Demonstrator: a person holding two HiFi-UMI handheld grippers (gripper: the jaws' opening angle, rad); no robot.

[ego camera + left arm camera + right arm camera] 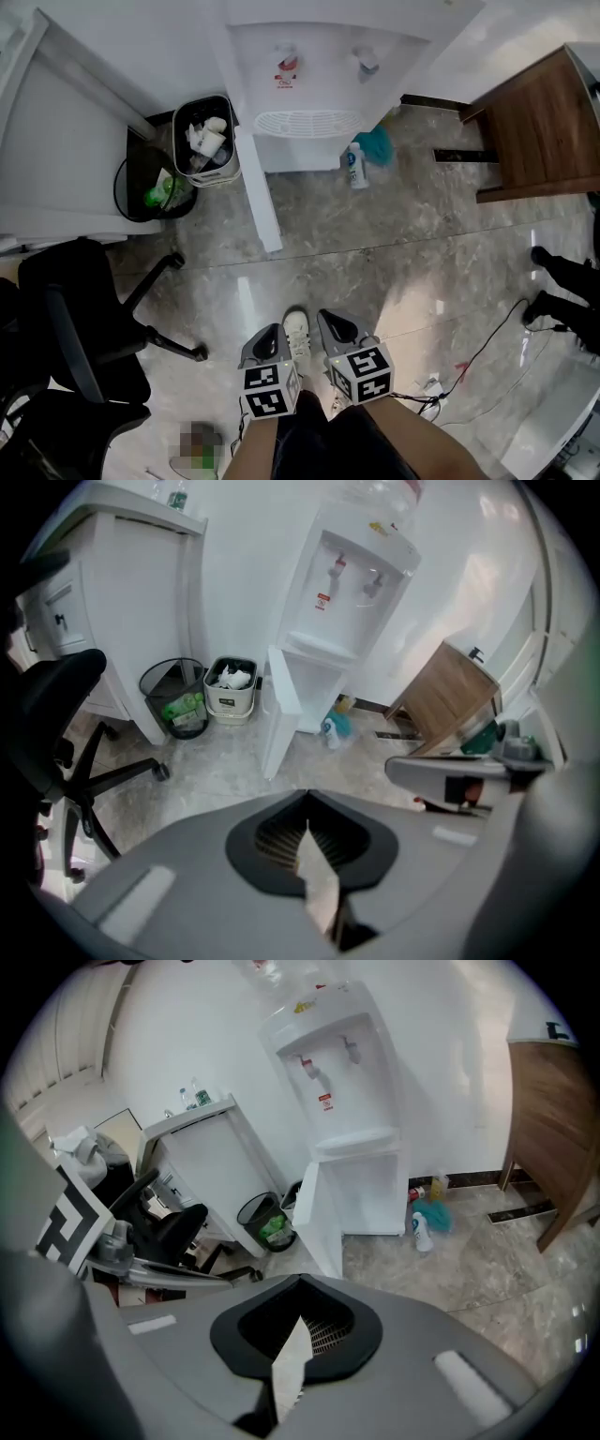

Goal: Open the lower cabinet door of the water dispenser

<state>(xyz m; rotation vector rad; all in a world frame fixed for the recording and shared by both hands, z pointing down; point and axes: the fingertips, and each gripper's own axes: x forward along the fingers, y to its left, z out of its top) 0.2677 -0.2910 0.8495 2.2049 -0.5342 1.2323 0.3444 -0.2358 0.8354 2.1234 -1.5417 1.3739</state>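
Grey hand-held grippers (pixel 272 330) (pixel 333 319), black-white marker cubes (pixel 270 391)

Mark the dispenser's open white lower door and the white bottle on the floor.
Open white lower cabinet door (pixel 262 192): head view, middle of the door.
White plastic bottle with blue label (pixel 355 167): head view, body.

This looks like an office. A black swivel chair (pixel 89 328) on castors fills the lower left of the head view, and a white water dispenser (pixel 319 75) stands against the wall at top centre. Just left of it sit a small bin (pixel 208 141) of used paper cups and a black mesh wastebasket (pixel 155 192). Cables (pixel 487 352) trail over the polished stone floor (pixel 394 234) at lower right.
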